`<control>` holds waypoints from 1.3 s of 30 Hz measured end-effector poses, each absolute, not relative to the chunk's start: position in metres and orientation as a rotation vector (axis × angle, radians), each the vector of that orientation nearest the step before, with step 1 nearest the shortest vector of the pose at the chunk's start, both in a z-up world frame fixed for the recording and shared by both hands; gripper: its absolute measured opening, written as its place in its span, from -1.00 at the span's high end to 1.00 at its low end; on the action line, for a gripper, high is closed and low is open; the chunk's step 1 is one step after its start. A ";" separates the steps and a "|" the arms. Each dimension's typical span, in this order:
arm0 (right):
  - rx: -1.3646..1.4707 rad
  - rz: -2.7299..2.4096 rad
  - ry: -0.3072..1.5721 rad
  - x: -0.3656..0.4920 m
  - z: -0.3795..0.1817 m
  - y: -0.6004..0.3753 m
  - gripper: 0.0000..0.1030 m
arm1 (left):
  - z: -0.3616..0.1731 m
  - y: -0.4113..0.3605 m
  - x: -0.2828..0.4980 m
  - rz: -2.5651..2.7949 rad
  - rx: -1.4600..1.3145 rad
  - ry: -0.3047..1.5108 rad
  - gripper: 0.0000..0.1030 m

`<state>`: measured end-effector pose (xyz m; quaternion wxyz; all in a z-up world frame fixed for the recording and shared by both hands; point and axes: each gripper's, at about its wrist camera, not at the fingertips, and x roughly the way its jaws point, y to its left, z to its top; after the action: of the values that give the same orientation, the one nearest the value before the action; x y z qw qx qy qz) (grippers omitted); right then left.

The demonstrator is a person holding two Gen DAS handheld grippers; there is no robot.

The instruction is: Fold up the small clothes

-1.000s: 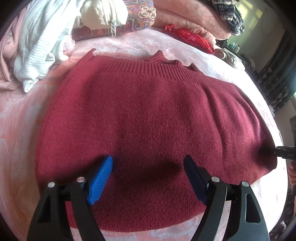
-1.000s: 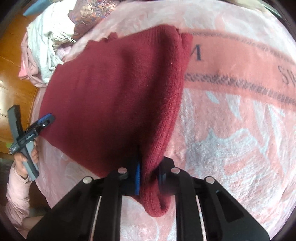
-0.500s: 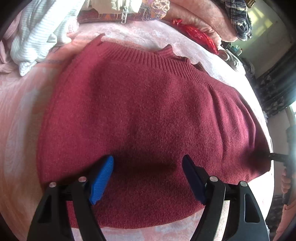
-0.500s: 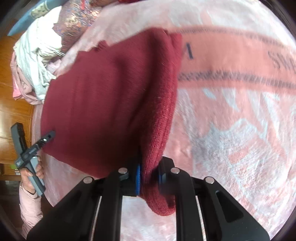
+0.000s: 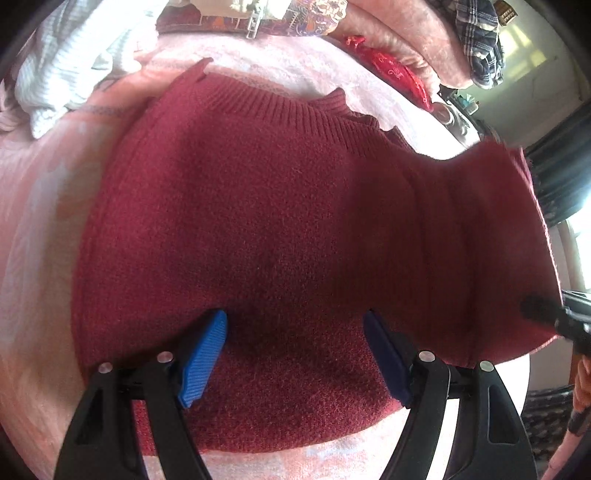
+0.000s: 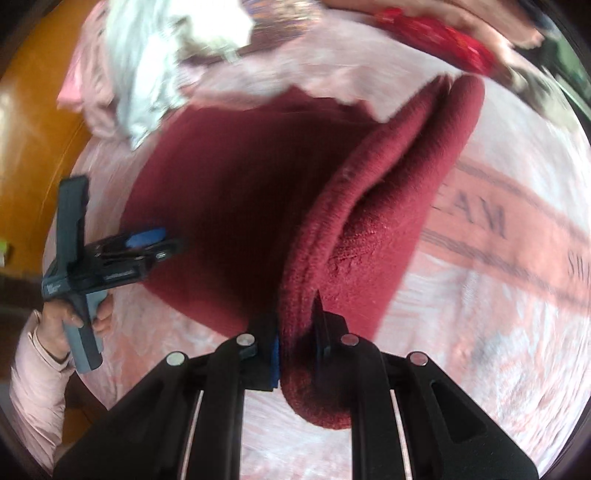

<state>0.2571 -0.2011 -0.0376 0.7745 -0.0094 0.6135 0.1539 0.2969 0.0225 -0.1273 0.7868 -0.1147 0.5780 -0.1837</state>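
A dark red knitted sweater [image 5: 266, 221] lies on a pink blanket [image 5: 33, 229], ribbed hem toward the far side. My left gripper [image 5: 295, 354] stands open over its near edge, blue pads wide apart, the knit below them. My right gripper [image 6: 295, 339] is shut on the sweater's [image 6: 229, 206] right edge and holds it lifted off the blanket, so that side rises in a fold. In the left wrist view the right gripper [image 5: 554, 314] shows at the far right, pinching the raised edge. In the right wrist view the left gripper [image 6: 147, 240] sits at the left, held by a hand.
Piled clothes lie at the far side: a white striped garment [image 5: 62, 62], a patterned fabric [image 5: 295, 18], a red item [image 5: 395, 74] and a plaid cloth [image 5: 480, 37]. The blanket [image 6: 498, 295] carries printed letters to the right. A wooden floor [image 6: 33, 122] shows at the left.
My right gripper has lifted the sweater's right edge and carried it up and over toward the left. The left gripper has stayed over the near edge, open.
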 end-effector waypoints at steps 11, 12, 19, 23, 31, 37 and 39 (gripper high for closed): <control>-0.176 0.399 1.403 0.254 -0.098 -0.143 0.17 | -0.129 0.026 0.300 -0.417 -0.293 1.239 -0.49; -0.158 0.420 1.398 0.252 -0.095 -0.144 0.11 | -0.129 0.025 0.300 -0.418 -0.289 1.237 -0.51; 0.054 0.491 1.324 0.236 -0.045 -0.193 0.14 | -0.117 0.033 0.296 -0.404 -0.406 1.223 -0.49; 0.083 0.394 1.270 0.223 -0.031 -0.245 0.13 | -0.105 0.013 0.290 -0.457 -0.458 1.215 -0.49; 0.230 0.295 1.301 0.221 -0.079 -0.314 0.14 | -0.108 -0.045 0.296 -0.493 -0.422 1.250 -0.51; 0.240 0.285 1.336 0.224 -0.102 -0.335 0.14 | -0.110 -0.064 0.296 -0.518 -0.477 1.250 -0.51; 0.241 0.282 1.342 0.222 -0.105 -0.337 0.14 | -0.108 -0.076 0.296 -0.535 -0.469 1.247 -0.51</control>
<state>0.2224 -0.3375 -0.1049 0.7673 0.1110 0.6180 0.1301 0.2965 -0.0759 -0.1083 0.7533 -0.2149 0.5713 -0.2450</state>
